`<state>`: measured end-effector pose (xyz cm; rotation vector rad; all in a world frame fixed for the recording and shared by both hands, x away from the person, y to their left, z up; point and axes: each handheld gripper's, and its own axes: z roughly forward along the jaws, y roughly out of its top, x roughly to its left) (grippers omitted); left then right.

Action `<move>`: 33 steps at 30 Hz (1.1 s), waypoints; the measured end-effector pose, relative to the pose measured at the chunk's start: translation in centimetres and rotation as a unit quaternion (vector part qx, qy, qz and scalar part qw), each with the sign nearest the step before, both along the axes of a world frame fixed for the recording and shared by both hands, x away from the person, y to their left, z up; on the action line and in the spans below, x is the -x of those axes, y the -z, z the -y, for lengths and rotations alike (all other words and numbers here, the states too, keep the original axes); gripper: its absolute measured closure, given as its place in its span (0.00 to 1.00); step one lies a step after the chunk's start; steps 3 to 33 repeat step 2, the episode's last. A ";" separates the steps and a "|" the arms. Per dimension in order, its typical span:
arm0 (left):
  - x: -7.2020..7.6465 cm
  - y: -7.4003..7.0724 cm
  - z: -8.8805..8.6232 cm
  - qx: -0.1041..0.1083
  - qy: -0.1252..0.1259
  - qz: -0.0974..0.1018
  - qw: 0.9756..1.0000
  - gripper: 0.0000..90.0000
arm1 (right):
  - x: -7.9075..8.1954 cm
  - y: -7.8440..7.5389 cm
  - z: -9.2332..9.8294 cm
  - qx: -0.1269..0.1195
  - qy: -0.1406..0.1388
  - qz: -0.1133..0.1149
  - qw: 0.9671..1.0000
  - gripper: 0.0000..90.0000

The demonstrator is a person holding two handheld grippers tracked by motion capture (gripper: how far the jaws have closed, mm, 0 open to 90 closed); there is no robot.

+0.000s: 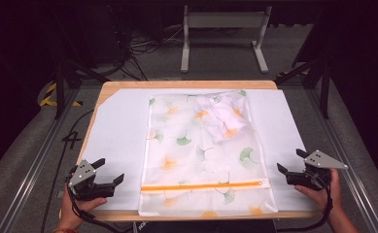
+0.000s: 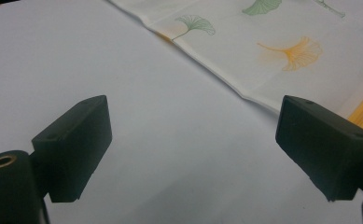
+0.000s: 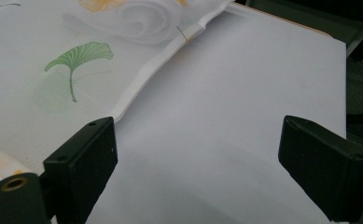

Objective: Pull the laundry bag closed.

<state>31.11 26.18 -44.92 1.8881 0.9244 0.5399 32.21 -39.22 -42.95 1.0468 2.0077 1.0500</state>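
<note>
Held low at the table's near edge, 2 grippers flank 1 mesh laundry bag [image 1: 203,155] printed with ginkgo leaves, its orange zipper [image 1: 201,186] closed and white cloth bunched in its far right corner. Both the left gripper [image 1: 110,171] and right gripper [image 1: 289,161] gape wide, holding nothing, over white paper [image 1: 113,136] covering the wooden table [image 1: 186,84].

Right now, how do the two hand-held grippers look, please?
Both are black, each with two blocky jaws. The left gripper and right gripper each carry a grey three-cornered plate on top with small dark dots, and trail a black cable. An orange band shows at the left wrist.
</note>
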 end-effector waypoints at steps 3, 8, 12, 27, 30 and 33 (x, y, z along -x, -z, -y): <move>0.0 0.0 0.0 0.001 -0.001 0.000 1.000 0.13 | 0.0 0.0 0.0 0.000 0.000 -0.001 1.000 0.14; 0.0 0.0 0.0 0.001 -0.001 0.000 1.000 0.13 | 0.0 0.0 0.0 0.000 0.000 -0.001 1.000 0.14; 0.0 0.0 0.0 0.001 -0.001 0.000 1.000 0.13 | 0.0 0.0 0.0 0.000 0.000 -0.001 1.000 0.14; 0.0 0.0 0.0 0.001 -0.001 0.000 1.000 0.13 | 0.0 0.0 0.0 0.000 0.000 -0.001 1.000 0.14; 0.0 0.0 0.0 0.001 -0.001 0.000 1.000 0.13 | 0.0 0.0 0.0 0.000 0.000 -0.001 1.000 0.14; 0.0 0.0 0.0 0.001 -0.001 0.000 1.000 0.13 | 0.0 0.0 0.0 0.000 0.000 -0.001 1.000 0.14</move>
